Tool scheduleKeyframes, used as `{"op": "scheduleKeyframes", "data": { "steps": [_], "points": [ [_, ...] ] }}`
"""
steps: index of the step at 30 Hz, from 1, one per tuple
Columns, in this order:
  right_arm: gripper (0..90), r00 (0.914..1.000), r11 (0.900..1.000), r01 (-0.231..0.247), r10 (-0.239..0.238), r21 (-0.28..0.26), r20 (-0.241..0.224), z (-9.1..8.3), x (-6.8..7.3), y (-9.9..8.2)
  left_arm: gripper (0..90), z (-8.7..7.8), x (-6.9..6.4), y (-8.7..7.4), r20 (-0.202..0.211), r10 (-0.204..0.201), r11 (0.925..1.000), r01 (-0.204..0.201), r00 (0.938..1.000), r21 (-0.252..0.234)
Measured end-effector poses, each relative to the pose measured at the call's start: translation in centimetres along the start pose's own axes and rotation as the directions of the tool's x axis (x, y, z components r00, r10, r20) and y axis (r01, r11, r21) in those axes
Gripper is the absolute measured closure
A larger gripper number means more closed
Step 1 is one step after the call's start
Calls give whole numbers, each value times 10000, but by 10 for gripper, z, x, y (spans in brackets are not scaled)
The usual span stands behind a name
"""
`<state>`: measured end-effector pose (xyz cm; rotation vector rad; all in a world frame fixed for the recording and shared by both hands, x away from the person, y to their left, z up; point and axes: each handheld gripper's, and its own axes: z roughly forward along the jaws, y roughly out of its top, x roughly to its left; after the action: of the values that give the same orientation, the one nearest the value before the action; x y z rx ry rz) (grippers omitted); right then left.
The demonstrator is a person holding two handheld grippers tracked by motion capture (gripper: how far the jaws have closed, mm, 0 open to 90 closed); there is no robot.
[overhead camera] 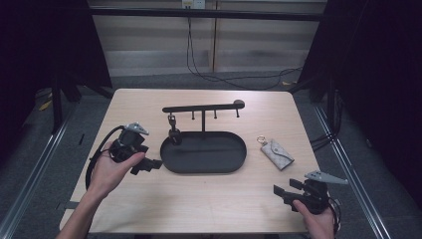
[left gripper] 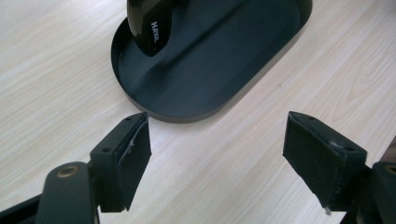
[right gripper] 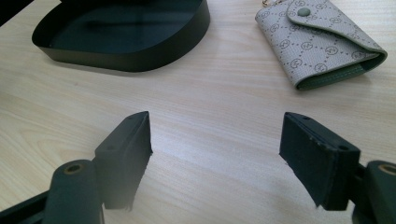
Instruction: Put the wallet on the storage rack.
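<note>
The car key (overhead camera: 174,135) hangs from the rack's (overhead camera: 203,107) left hook over the tray (overhead camera: 226,162) mid-table, so the left gripper (overhead camera: 153,164) rests empty, spread wide, at the tray's left end, while the right gripper (overhead camera: 278,190) idles apart near the front right corner.

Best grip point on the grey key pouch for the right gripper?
Judging by its pose, take the key pouch across its short width, coming from above with the right gripper. It lies flat on the table, so the side edges are the only faces the open jaws can pinch.
</note>
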<state>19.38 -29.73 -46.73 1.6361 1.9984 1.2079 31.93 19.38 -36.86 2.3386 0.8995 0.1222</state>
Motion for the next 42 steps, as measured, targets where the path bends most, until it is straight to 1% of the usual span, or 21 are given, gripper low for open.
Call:
{"op": "scheduleKeyframes", "data": {
  "steps": [3,5,7,10,13,14,16,19,22,23,24,25,26,27,31,34,35,37,38,39,42],
  "points": [
    [249,10000,10000,37,-37,-6,11,0,0,0,236,-1,-2,-10,-26,200,9994,-201,9998,-275],
    [249,10000,10000,9,-9,-1,12,0,0,0,235,1,-1,-17,-85,-74,9995,71,9999,-319],
    [249,10000,10000,17,-17,20,17,1,0,0,235,0,0,-23,-53,-278,9976,274,9996,-642],
    [249,10000,10000,16,-16,12,30,1,0,0,232,-2,2,-33,337,-542,9921,577,9980,-1110],
    [248,10000,10000,-44,44,9,36,1,-1,0,230,-7,1,-43,178,-400,9940,416,9990,-1013],
    [248,10000,10000,-48,48,37,25,1,-1,0,229,-9,1,-46,233,-380,9937,402,9990,-1048],
    [246,10000,10000,-28,28,61,-12,1,-1,0,230,-13,0,-56,475,-566,9901,621,9973,-1255],
    [246,10000,9999,19,-19,107,-13,1,0,0,230,-14,-1,-68,238,-491,9900,518,9985,-1315],
    [246,10000,9999,10,-11,161,20,1,0,1,248,-13,-3,-84,195,-864,9821,885,9961,-1661],
    [246,10000,9999,-12,12,162,37,1,0,1,294,-13,-6,-90,-180,-1039,9736,980,9944,-2061],
    [246,10000,9999,-52,52,161,13,1,0,1,295,-11,-10,-94,-157,-1017,9721,960,9947,-2142],
    [246,10000,9998,-81,81,168,12,1,-1,1,293,-8,-12,-98,254,-901,9768,933,9956,-1929],
    [245,10000,9998,-88,88,175,-10,1,-2,2,293,-4,-17,-103,413,-861,9749,928,9954,-2024],
    [244,9999,9997,-119,119,214,-2,2,-2,2,288,-1,-19,-105,429,-758,9782,827,9962,-1904],
    [244,10000,9995,-31,30,318,20,4,-1,3,277,6,-24,-114,758,-734,9750,876,9944,-2042],
    [239,10000,9995,41,-42,326,15,3,-1,4,295,5,-25,-126,1138,-1289,9513,1553,9851,-2663],
    [237,10000,9994,58,-58,346,-12,3,0,4,298,5,-26,-130,1154,-1385,9488,1651,9836,-2691],
    [226,9999,9994,69,-66,345,-96,3,0,4,298,5,-30,-138,1109,-1368,9483,1625,9844,-2727],
    [214,9997,9994,122,-116,332,-194,2,1,4,296,6,-31,-141,1323,-1303,9495,1621,9826,-2686],
    [198,9995,9990,193,-183,396,-269,2,2,5,296,7,-32,-144,1281,-1258,9508,1564,9837,-2676],
    [185,9990,9975,355,-337,608,-308,3,3,7,287,10,-35,-147,1426,-1058,9583,1392,9841,-2496]
  ]
}}
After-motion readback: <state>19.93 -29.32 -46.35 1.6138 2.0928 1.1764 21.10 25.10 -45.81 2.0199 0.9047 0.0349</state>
